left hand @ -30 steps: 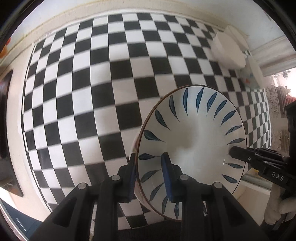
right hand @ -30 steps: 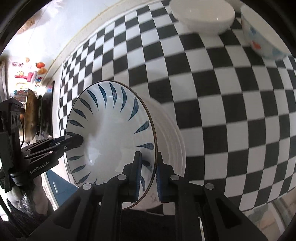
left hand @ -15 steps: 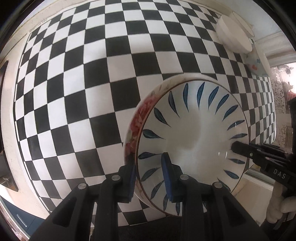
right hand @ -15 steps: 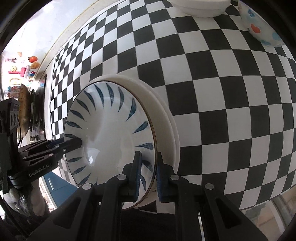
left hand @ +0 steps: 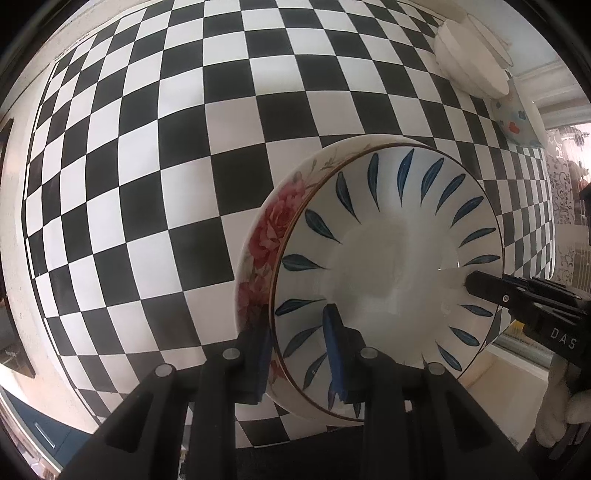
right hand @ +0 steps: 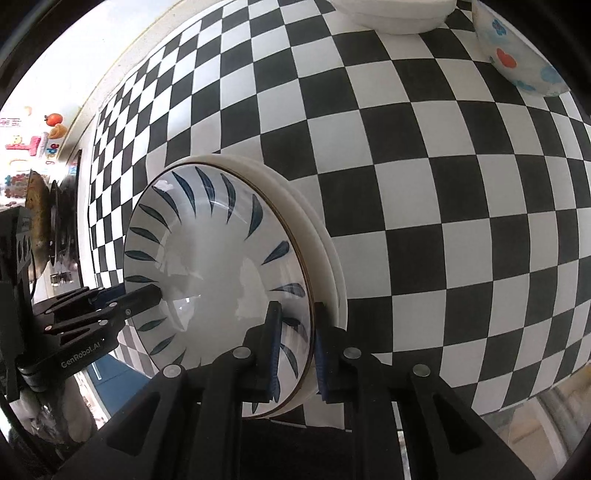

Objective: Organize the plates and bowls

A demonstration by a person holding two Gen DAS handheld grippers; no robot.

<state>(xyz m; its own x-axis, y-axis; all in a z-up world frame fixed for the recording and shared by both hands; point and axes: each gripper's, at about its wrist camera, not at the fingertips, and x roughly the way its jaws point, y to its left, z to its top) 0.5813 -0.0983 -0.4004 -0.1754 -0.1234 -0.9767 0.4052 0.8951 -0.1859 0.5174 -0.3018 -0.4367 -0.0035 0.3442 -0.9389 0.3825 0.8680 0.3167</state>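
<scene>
Two tools pinch my blue-leaf plate (left hand: 388,273) at opposite rims: left tool (left hand: 299,354) clenched on it, right tool (right hand: 295,350) easing open around it. It sits directly atop the rose plate (left hand: 273,236) on the bench (left hand: 147,184), so I'd release straight up.

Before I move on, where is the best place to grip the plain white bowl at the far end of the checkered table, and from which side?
Grip the white bowl at its rim, coming from above with one finger inside and one outside. It stands upright and its curved wall gives the fingers no flat face. Its side towards the blue leaf plate looks free; the dotted bowl stands close on the other side. Both grippers are busy at that plate now.
</scene>
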